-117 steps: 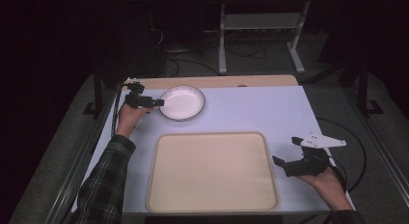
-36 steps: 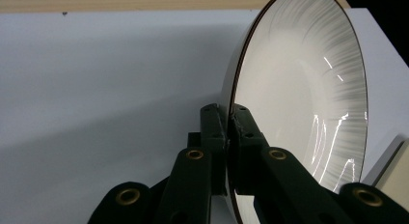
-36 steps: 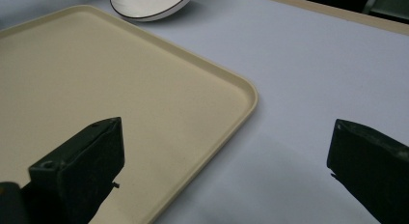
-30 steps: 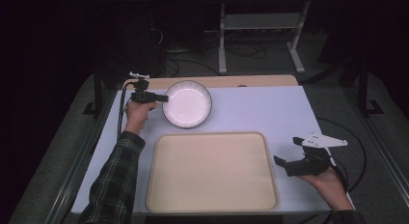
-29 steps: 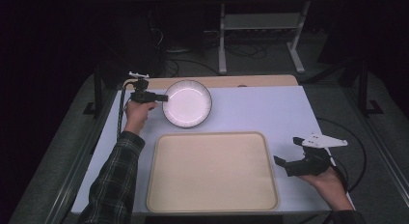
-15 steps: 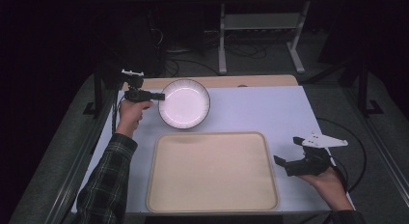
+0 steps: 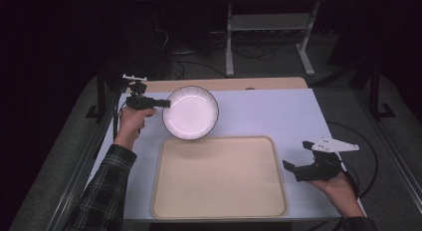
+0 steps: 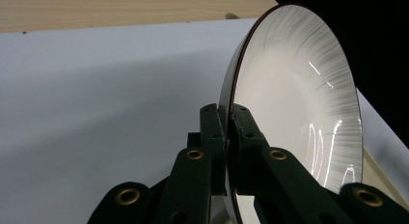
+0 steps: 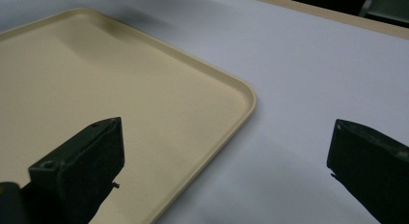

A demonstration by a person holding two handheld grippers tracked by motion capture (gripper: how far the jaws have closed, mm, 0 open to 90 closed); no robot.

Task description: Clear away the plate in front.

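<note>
A white plate [image 7: 190,113] with a thin dark rim and fine ribbing hangs above the table's back left, tipped up with its face toward the high camera. My left gripper [image 7: 164,103] is shut on its left rim. In the left gripper view both jaws [image 8: 226,122] pinch the rim of the plate [image 8: 299,103], which stands on edge. A large beige tray [image 7: 219,176] lies empty at the front middle. My right gripper [image 7: 291,170] rests just right of the tray, open, with nothing between its jaws [image 9: 224,137] and the tray's corner [image 9: 120,89] in front of it.
The white table top [image 7: 268,111] ends at a wooden strip [image 7: 249,84] along the back. Beyond it a metal stand [image 7: 268,27] and cables sit on the dark floor. A cable trails right of the table from my right gripper.
The plate, flat on the table at first, has been lifted by its left rim and tipped up on edge. In the last second it shifted slightly. The right hand has not moved.
</note>
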